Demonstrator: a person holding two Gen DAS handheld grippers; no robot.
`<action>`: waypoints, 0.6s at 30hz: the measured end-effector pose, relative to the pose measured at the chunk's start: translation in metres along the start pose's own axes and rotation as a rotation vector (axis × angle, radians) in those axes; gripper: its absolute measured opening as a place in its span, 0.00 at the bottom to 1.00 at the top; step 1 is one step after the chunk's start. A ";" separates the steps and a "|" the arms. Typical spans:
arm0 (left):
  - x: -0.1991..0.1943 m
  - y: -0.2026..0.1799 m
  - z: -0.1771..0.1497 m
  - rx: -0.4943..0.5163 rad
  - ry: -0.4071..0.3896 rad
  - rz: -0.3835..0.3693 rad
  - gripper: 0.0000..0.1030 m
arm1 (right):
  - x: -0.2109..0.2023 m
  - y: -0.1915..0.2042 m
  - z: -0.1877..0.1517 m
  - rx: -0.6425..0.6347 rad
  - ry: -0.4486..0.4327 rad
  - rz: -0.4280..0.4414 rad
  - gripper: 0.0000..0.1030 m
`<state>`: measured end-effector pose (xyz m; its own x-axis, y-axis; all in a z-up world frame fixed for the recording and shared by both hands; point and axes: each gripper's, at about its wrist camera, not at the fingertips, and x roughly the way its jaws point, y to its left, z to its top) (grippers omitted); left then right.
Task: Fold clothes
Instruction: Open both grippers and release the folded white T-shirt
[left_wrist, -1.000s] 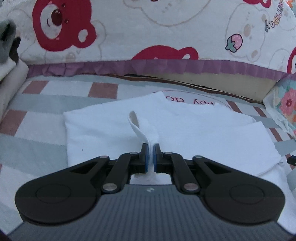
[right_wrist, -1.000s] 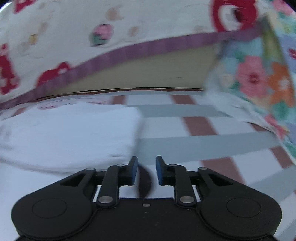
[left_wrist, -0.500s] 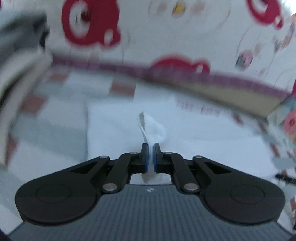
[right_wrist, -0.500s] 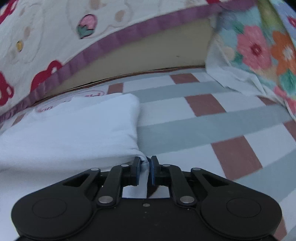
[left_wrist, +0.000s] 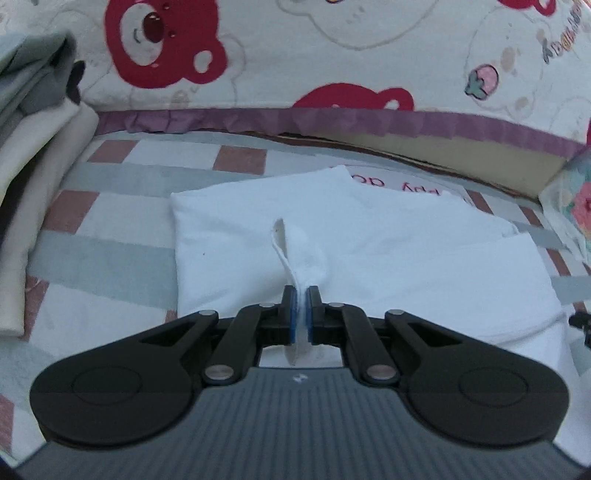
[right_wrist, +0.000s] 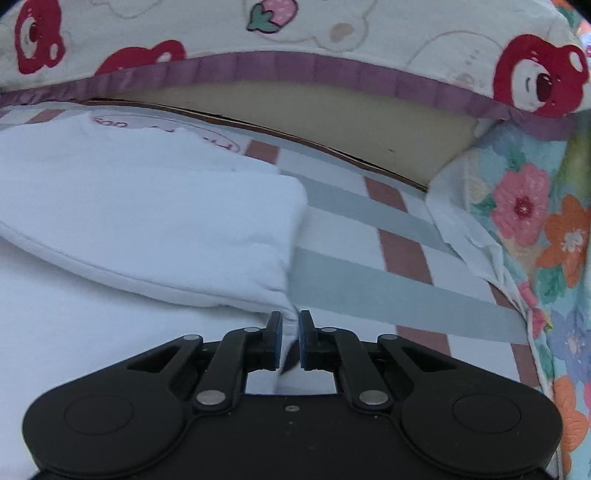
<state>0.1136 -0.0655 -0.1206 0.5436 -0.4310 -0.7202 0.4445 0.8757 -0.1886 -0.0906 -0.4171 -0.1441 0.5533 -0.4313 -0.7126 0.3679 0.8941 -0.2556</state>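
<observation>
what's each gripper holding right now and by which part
Both hold the white garment: the left gripper pinches a raised fold along its near edge, the right gripper its folded near-right corner.

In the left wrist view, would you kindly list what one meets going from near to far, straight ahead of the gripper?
left gripper → white garment → checked bedsheet → purple trim → bear-print cushion

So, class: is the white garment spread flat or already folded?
Partly folded: the white garment lies doubled, a rounded fold edge over a lower layer. Left gripper and right gripper each pinch it.
</observation>
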 end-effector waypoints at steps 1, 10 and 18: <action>0.002 0.001 0.000 -0.012 0.011 -0.011 0.05 | -0.003 -0.002 0.003 0.017 -0.021 0.022 0.17; 0.013 0.038 -0.016 -0.081 0.130 0.077 0.07 | 0.015 -0.014 0.034 0.247 -0.064 0.198 0.42; -0.027 0.031 0.006 0.019 -0.115 -0.028 0.46 | 0.036 0.009 0.063 0.018 -0.090 0.182 0.51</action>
<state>0.1173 -0.0283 -0.1030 0.6086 -0.4785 -0.6330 0.4738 0.8590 -0.1938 -0.0198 -0.4322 -0.1309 0.6763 -0.2724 -0.6844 0.2681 0.9564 -0.1158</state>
